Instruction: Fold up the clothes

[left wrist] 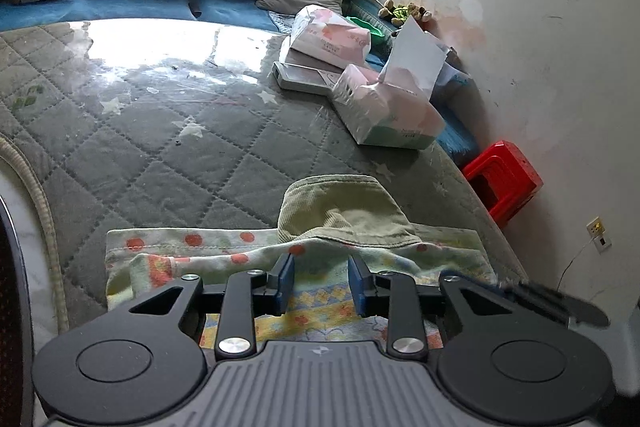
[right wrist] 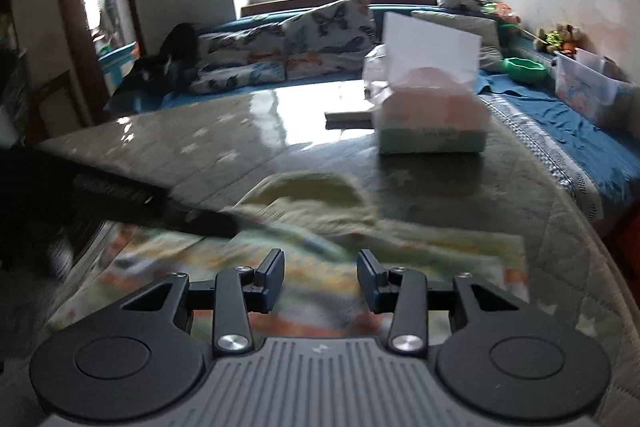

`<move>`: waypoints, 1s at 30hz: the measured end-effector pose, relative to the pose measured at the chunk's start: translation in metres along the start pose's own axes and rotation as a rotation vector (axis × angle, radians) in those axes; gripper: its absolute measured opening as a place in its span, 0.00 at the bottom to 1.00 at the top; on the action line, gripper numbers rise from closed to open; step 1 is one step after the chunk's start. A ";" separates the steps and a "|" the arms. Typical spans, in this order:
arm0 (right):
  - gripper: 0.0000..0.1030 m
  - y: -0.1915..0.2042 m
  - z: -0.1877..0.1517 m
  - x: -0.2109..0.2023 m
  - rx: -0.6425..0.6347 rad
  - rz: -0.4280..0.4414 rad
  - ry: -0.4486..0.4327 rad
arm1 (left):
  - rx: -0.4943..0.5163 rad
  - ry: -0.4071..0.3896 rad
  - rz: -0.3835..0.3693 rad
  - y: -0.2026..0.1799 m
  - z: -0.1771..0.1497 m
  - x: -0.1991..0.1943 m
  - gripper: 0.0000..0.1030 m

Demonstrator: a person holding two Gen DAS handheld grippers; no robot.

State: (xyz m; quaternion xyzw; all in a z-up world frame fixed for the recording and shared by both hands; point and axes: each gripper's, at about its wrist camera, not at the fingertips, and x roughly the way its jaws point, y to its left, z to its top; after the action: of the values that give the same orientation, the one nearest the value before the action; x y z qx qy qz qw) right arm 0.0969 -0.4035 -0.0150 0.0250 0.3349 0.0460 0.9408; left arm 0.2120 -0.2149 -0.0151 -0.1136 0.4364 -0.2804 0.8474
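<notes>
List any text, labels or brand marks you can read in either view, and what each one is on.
Nothing can be read with confidence.
Far tissue pack: pink print and small dark characters, too small to read.
Near tissue pack: a line of small print on the green band, illegible; blurred in the right view too.
Grey device: a round mark, no legible text.
Left gripper body: a small emblem, no letters.

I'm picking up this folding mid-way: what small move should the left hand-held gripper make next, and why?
Probably ease the left hand-held gripper forward and close on the patterned cloth's raised fold: its jaws are open, holding nothing, with that fold just ahead.
</notes>
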 end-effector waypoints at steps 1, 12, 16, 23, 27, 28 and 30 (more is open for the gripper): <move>0.39 0.004 -0.003 -0.003 -0.012 0.003 0.003 | -0.003 -0.001 0.002 0.001 -0.001 -0.002 0.31; 0.46 0.043 -0.038 -0.043 -0.135 -0.001 0.000 | 0.090 -0.017 -0.045 -0.008 -0.040 -0.055 0.31; 0.46 0.040 -0.046 -0.057 -0.100 -0.009 -0.013 | 0.132 -0.023 -0.060 -0.011 -0.064 -0.074 0.31; 0.46 0.027 -0.054 -0.067 -0.053 -0.017 -0.019 | 0.156 -0.014 -0.038 -0.009 -0.090 -0.077 0.31; 0.46 0.018 -0.048 -0.075 -0.014 -0.058 -0.065 | 0.144 -0.017 -0.038 -0.006 -0.092 -0.079 0.31; 0.46 0.013 -0.048 -0.075 0.001 -0.074 -0.069 | 0.141 -0.018 -0.038 -0.005 -0.093 -0.080 0.31; 0.46 0.003 -0.050 -0.071 0.027 -0.117 -0.071 | 0.138 -0.021 -0.038 -0.003 -0.094 -0.082 0.31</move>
State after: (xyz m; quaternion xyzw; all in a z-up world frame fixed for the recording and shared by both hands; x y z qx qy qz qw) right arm 0.0100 -0.4074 -0.0086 0.0199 0.3029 -0.0144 0.9527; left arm 0.0976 -0.1659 -0.0140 -0.0662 0.4049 -0.3246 0.8522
